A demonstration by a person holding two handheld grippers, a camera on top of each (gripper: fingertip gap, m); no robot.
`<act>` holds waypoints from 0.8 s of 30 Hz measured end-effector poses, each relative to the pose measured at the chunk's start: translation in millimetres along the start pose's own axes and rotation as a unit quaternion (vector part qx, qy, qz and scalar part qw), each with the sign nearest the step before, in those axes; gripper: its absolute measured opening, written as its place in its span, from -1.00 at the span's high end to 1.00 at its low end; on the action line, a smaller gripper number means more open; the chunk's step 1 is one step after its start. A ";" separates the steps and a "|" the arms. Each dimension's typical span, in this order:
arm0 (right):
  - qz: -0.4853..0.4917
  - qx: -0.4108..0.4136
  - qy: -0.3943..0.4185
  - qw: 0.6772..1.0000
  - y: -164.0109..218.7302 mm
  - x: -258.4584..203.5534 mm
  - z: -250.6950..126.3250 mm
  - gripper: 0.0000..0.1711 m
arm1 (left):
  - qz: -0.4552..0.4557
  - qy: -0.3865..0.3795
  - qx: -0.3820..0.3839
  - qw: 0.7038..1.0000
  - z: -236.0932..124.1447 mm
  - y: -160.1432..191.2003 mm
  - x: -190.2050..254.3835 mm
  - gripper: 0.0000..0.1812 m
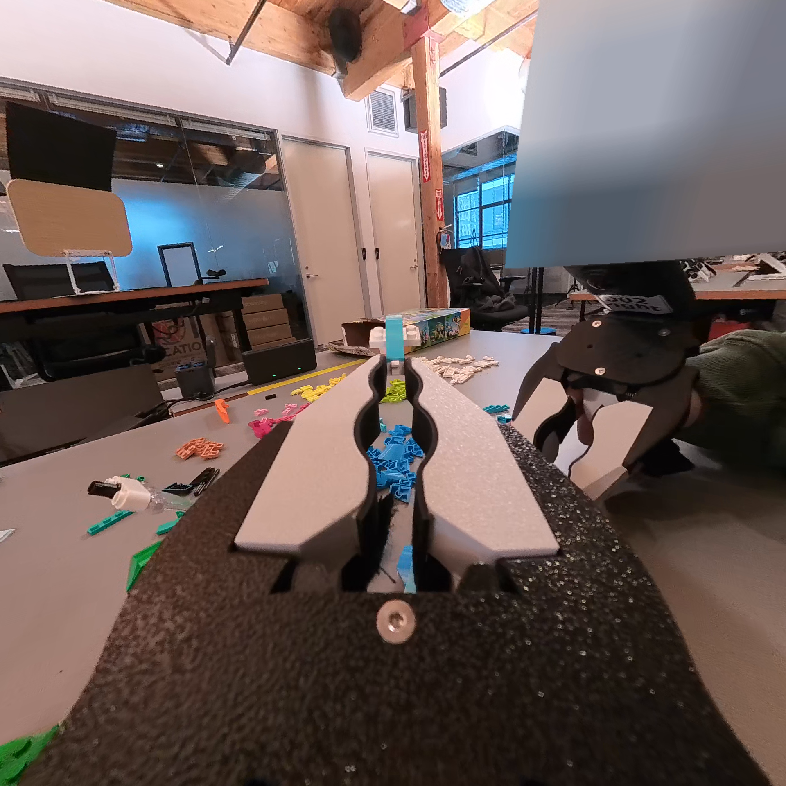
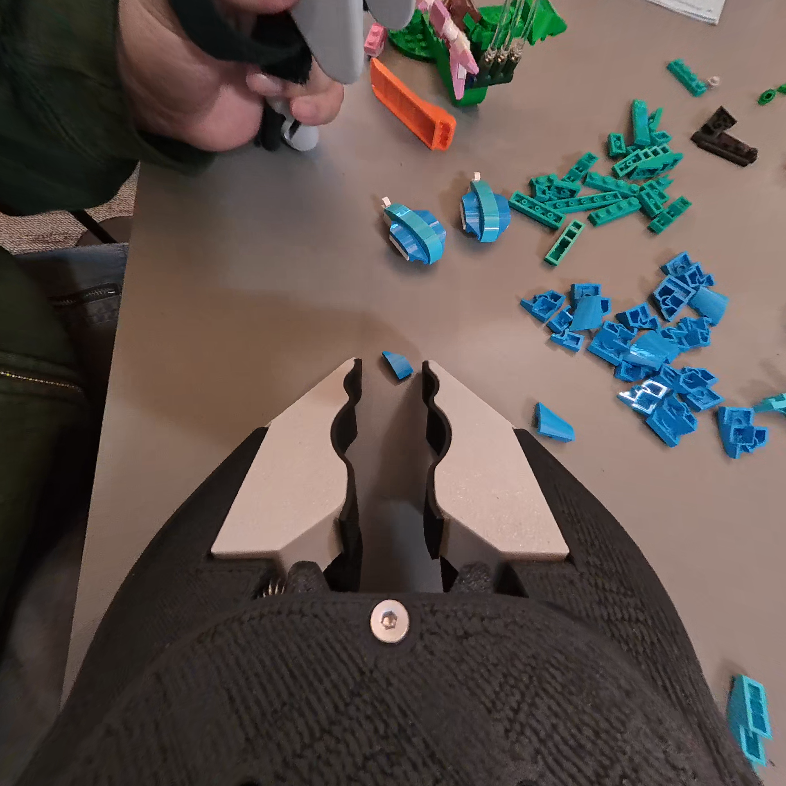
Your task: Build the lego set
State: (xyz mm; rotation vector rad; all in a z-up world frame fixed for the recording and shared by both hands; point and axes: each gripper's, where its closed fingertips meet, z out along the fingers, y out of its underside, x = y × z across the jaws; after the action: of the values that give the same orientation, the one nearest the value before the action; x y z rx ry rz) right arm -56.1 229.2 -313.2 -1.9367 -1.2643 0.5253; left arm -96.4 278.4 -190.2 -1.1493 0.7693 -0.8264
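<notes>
Left claw [image 1: 396, 365] raised above the grey bench [image 1: 64, 574], fingers pinched on a small white-and-turquoise lego assembly [image 1: 394, 340] at the tips. Right claw [image 2: 391, 366] angled down at the bench, fingers apart, nothing between them; a single blue curved slope piece [image 2: 397, 364] lies on the bench at the tip gap. Two finished blue-and-turquoise rounded builds [image 2: 414, 234] sit side by side farther ahead. Blue brick pile [image 2: 663, 353] to the right, teal plate pile [image 2: 612, 191] beyond it. Orange brick separator [image 2: 410, 106] near the green model [image 2: 459, 55].

Left wrist view skims low across the tabletop [image 1: 76, 595] toward the room. Right wrist view looks steeply down, close. Both share the blue bricks [image 1: 395, 461] [image 2: 646, 340].
</notes>
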 end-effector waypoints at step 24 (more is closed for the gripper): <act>0.015 -0.001 -0.025 1.000 0.3 -1.4 0.7 0.76 | -0.001 0.005 -0.003 1.000 -0.6 0.5 1.6 0.94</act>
State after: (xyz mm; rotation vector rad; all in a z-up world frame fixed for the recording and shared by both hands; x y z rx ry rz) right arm -56.9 228.1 -314.0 -1.9578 -1.2693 0.5902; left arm -96.0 276.8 -191.0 -1.1530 0.7802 -0.8332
